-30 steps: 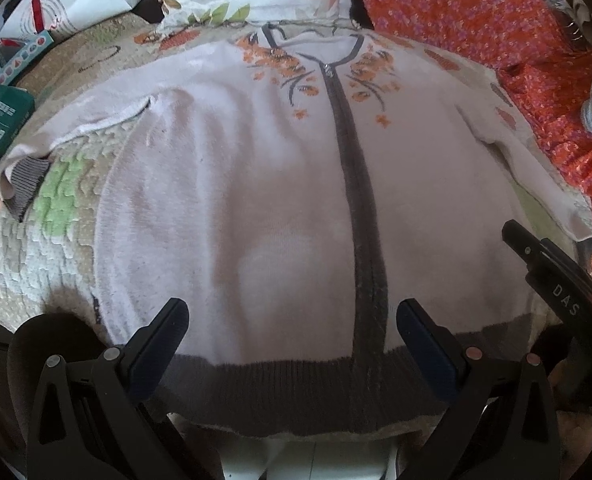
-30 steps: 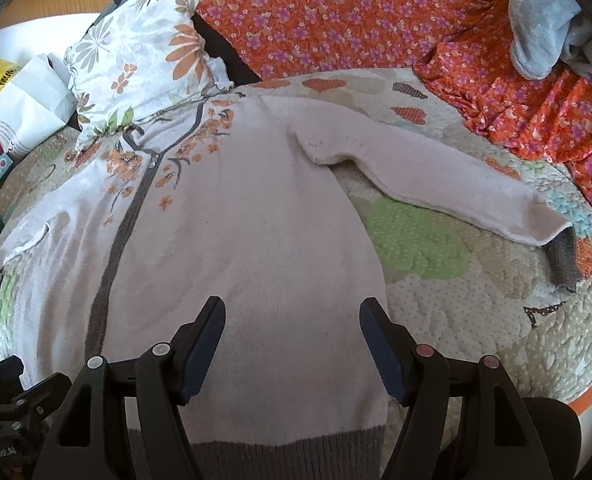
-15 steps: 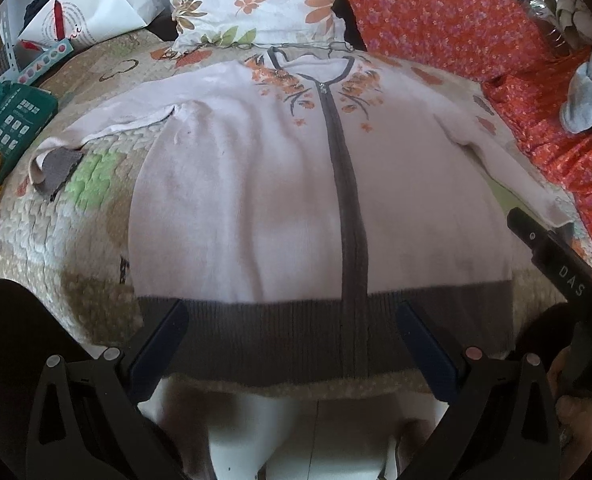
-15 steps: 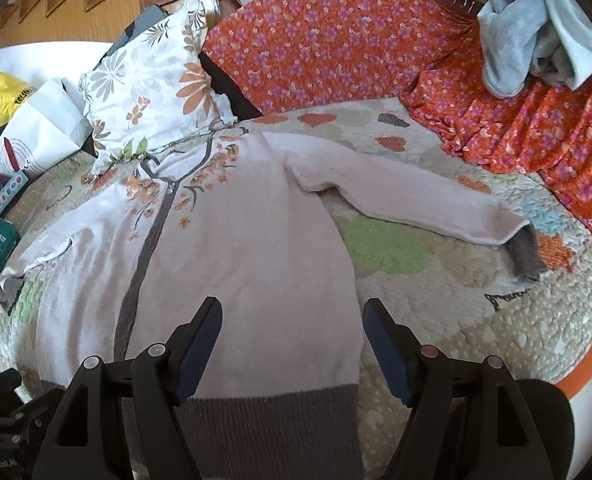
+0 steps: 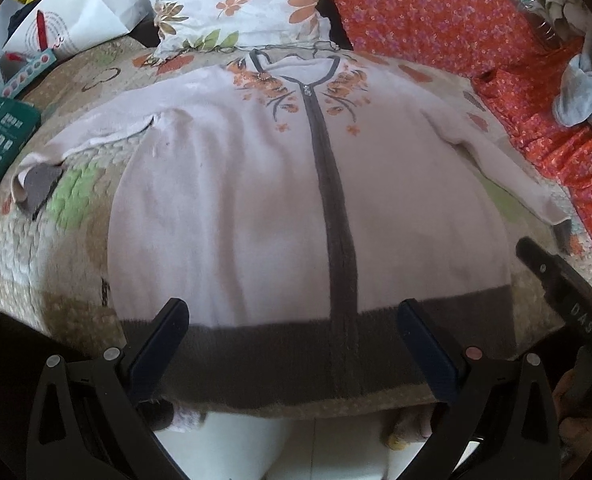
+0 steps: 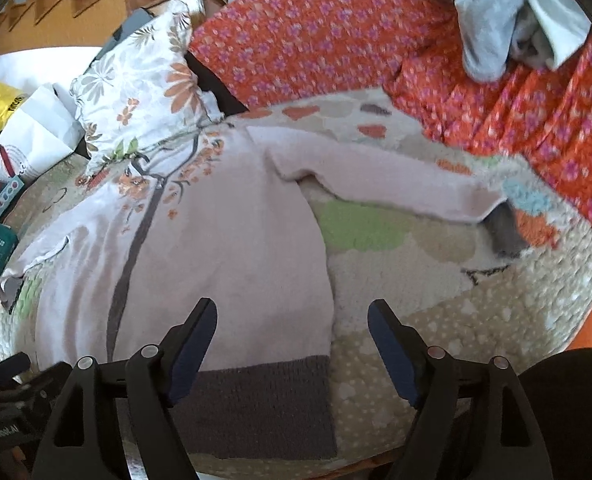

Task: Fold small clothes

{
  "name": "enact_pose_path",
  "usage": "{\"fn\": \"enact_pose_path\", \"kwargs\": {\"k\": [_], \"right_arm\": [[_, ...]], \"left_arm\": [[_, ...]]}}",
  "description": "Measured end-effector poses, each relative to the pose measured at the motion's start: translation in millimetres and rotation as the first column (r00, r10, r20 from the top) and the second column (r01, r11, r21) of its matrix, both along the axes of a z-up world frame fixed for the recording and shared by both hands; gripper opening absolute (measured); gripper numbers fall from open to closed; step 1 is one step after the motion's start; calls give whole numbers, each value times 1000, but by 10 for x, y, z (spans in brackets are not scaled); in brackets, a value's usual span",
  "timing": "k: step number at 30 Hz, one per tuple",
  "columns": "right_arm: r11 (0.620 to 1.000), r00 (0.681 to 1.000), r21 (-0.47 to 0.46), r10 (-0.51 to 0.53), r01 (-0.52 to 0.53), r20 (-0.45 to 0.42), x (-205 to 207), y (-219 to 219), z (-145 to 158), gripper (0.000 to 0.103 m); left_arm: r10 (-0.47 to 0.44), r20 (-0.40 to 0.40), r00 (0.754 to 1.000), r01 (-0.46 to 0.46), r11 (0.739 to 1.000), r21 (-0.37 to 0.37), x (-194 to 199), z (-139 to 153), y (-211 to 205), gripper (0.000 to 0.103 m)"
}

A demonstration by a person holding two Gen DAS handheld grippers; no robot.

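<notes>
**One cardigan spread flat, both grippers open above its hem**

The left wrist view shows the whole pale pink cardigan (image 5: 236, 208) straight ahead of the left gripper (image 5: 292, 340), both sleeves spread to either side, and a finger of the right tool at its right edge. The right wrist view alone shows the wooden stair rail (image 6: 76, 4) far ahead, and the cardigan's right sleeve (image 6: 380, 176) stretched fully across the quilt (image 6: 476, 312) ahead and to the right.

The cardigan lies front up and zipped, with one dark grey zip band down the middle, a grey ribbed hem nearest the tools, grey cuffs and orange flower embroidery beside the collar. Its collar touches one floral pillow (image 5: 232, 4) at the far end.

The left gripper's jaws stand wide apart over the hem band, nothing pinched. The right gripper (image 6: 292, 340) has just been opening its jaws; they straddle the cardigan's right side edge without pressing it.

Counted: one cardigan, two sleeves, two grippers, one pillow, one orange flowered cloth (image 6: 336, 40).
</notes>
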State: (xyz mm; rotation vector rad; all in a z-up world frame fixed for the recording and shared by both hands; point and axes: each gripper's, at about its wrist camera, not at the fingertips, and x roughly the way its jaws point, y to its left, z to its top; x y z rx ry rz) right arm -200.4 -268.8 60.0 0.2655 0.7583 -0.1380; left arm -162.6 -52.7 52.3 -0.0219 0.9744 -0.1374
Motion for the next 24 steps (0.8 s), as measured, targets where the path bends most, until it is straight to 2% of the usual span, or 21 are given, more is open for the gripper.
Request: {"fn": "enact_pose_path", "kwargs": {"k": [3, 7, 10, 15, 18, 21, 24], "right_arm": [[1000, 1000, -16, 4, -4, -15, 71, -24, -45, 82], [998, 999, -60, -25, 23, -39, 174, -147, -71, 82], [998, 996, -57, -39, 34, -85, 288, -281, -137, 82], [999, 989, -53, -20, 12, -145, 753, -493, -122, 82], [998, 983, -30, -62, 57, -175, 1077, -696, -136, 82], [996, 977, -32, -90, 86, -193, 1315, -764, -153, 82], [996, 979, -32, -90, 86, -182, 1526, -730, -193, 82]], "left_arm": [[0, 24, 1000, -1, 999, 34, 221, 50, 15, 103], [20, 105, 994, -28, 997, 78, 653, 178, 5, 103], [15, 152, 988, -33, 993, 117, 1010, 227, -21, 103], [-4, 198, 980, -34, 982, 187, 1455, 238, -26, 103], [-34, 221, 975, -13, 978, 208, 1583, 205, -34, 103], [-33, 161, 986, -2, 977, 211, 1694, 40, -7, 103], [-51, 44, 998, 44, 989, 144, 1776, -112, 39, 103]]}}
